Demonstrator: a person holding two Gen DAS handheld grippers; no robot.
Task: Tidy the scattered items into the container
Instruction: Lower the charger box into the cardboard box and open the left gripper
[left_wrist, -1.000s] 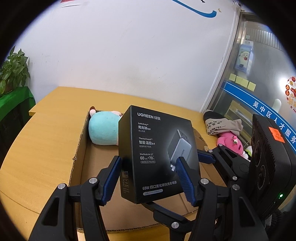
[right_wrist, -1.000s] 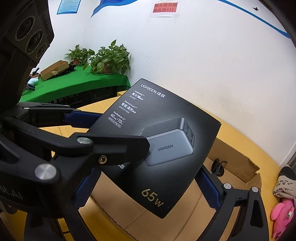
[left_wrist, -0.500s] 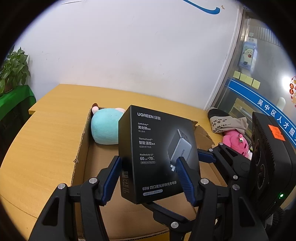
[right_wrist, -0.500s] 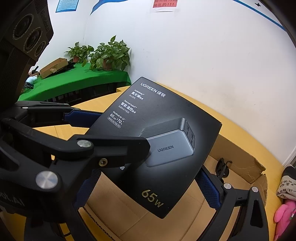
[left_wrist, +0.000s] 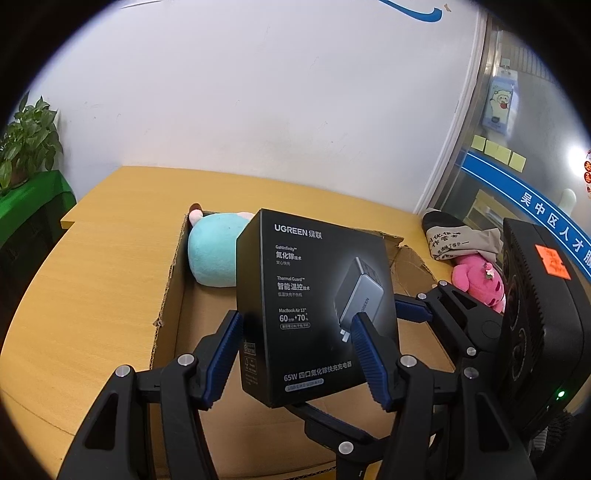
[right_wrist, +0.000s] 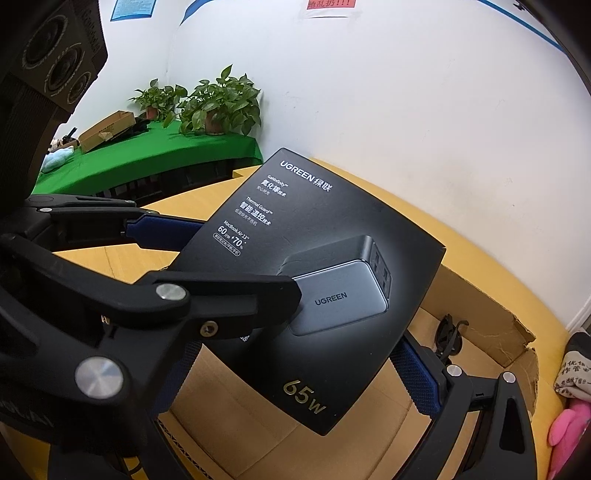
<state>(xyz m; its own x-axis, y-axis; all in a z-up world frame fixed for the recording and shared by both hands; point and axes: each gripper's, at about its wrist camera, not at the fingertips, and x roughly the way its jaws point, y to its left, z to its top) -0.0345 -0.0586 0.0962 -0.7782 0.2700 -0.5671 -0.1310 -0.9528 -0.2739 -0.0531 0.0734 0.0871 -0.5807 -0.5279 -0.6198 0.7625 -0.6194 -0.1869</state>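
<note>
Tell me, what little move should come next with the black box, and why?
Probably lower the charger box straight down. The left gripper and right gripper both clamp it, and it hangs above the cardboard box, whose bare floor shows in front of the teal plush toy. There looks to be room to set it down there.

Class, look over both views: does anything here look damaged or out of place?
The cardboard box has a torn, ragged far-right corner. A pink plush and a printed cloth item lie outside it on the table.
</note>
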